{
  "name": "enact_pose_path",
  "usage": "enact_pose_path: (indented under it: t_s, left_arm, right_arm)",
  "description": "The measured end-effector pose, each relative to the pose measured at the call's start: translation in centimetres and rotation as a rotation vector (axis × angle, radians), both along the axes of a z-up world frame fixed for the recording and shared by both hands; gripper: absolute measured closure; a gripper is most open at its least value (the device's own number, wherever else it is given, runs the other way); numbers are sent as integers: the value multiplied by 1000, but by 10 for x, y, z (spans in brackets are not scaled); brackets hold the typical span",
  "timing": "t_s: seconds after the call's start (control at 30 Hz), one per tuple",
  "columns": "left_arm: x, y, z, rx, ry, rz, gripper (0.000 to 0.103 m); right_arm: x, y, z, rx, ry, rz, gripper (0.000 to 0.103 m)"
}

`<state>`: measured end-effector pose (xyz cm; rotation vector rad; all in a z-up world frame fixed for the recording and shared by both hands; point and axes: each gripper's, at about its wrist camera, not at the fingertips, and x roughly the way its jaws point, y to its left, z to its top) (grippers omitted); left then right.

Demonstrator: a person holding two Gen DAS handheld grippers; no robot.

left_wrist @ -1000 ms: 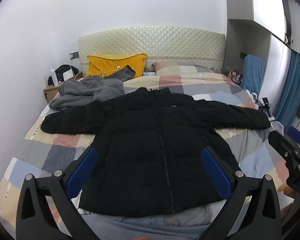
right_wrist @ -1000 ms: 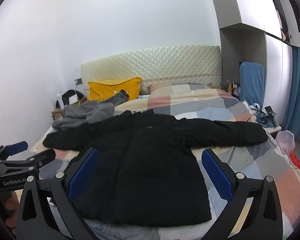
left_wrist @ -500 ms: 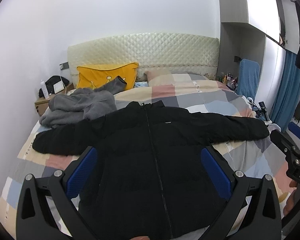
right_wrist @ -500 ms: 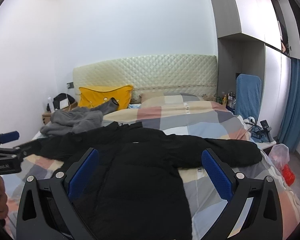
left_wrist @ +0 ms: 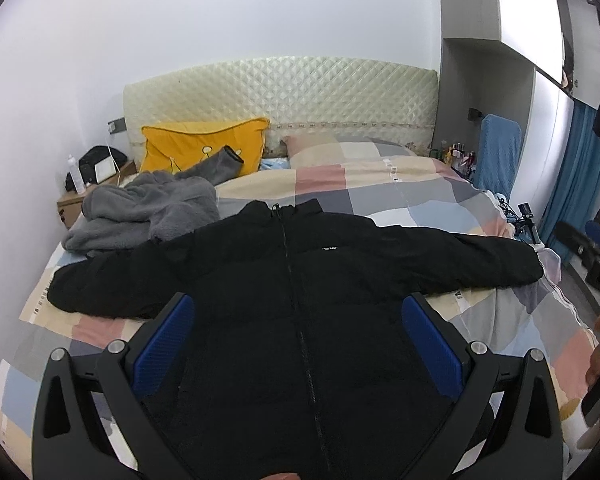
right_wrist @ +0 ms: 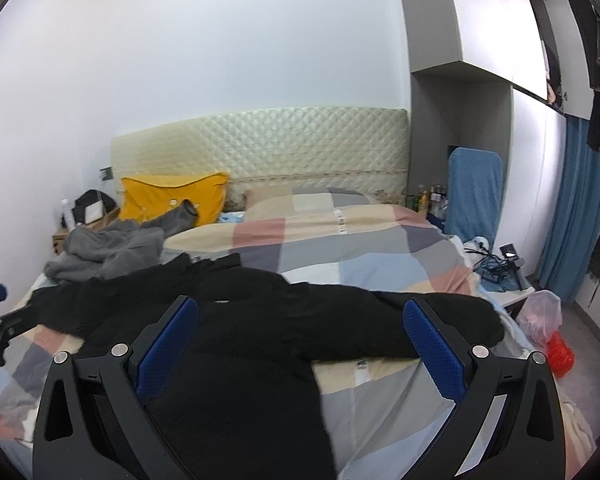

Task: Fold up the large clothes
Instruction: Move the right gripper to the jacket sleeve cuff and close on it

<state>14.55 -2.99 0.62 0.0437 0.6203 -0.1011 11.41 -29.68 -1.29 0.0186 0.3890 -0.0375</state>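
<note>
Jacket lies front-up and zipped on the bed, spread flat over the patchwork duvet with both sleeves stretched out sideways, collar toward the headboard and hem nearest the cameras. It is black, padded and bulky. It looks soft and fairly light for its size, but thick, so folds will likely spring back and need pressing down. The shell may be slick, so a shallow pinch could slip off.

The left gripper hovers over the lower body of the jacket, its blue-padded fingers wide apart and holding nothing. The right gripper hangs above the jacket's right side near the sleeve, fingers likewise spread and empty.

Sensible holds are probably the cuff ends, where the padding is thinner and the fingers can close right around the fabric, then the hem corners or the shoulder seams. Grabbing mid-body would gather only a puffy handful.

A grey fleece garment sits heaped by the left sleeve, just touching the jacket's shoulder edge, and a yellow pillow leans against the headboard. Neither blocks the fold.
</note>
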Motion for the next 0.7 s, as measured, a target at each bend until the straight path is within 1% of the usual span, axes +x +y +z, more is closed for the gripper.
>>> enact_pose_path:
  t_s: [0.07,0.2,0.33,0.4,0.43,0.5,0.6,0.7]
  left_arm:
    - [7,-1,-7,0,10,2,0]
    - [19,-2,-13,-35,12,6,0]
    - [29,-6,-20,-59,14,-2,0]
    - [35,-9,-27,-63,24,-5,0]
    - [37,-10,-30,-65,28,-7,0]
    - [42,-11,-38,-68,31,-8,0]
    - [46,-13,-47,-63,9,17,0]
    - [50,-15,-55,-83,-8,18,0]
  right_arm:
    - [1,-8,2,-21,-30,-42,0]
    - [6,-28,3,-12,-64,-61,0]
    - [18,-50,-6,-8,-85,-60,0]
    - [24,-65,-14,4,-113,-65,0]
    - [29,-74,-19,13,-126,-73,0]
    - [41,-93,-34,16,-123,-100,0]
    - [57,-123,-54,34,-129,-136,0]
    - [70,-149,-77,74,-102,-163,0]
